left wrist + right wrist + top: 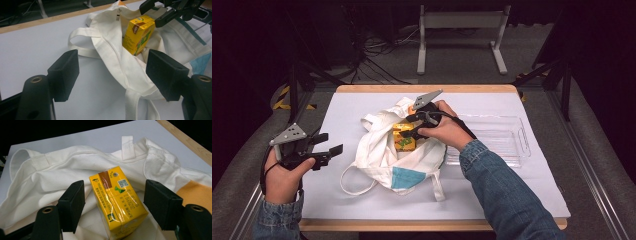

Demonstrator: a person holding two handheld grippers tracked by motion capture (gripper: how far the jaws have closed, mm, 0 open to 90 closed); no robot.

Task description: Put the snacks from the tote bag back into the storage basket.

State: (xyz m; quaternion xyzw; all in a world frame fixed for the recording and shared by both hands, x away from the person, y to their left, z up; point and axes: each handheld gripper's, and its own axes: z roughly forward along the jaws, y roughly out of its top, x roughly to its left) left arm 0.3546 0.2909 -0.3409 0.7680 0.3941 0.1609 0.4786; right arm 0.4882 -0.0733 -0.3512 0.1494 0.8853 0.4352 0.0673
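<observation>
A white cloth tote bag (382,150) lies open in the middle of the table, with a blue patch near its bottom. Inside its mouth stands a yellow drink carton (403,137) (138,35) (116,200). My right gripper (412,127) (113,207) hangs over the bag's mouth, open, its jaws either side of the carton with gaps on both sides. My left gripper (332,150) (112,72) is open at the left of the bag, above the white sheet, holding nothing. The right gripper's jaws (162,11) also show beside the carton in the left gripper view.
A clear plastic tray (497,140) sits on the table right of the bag. A white sheet (512,190) covers the wooden table. The bag's handles (357,187) loop out toward the front and left. An orange patch (195,191) shows on the bag.
</observation>
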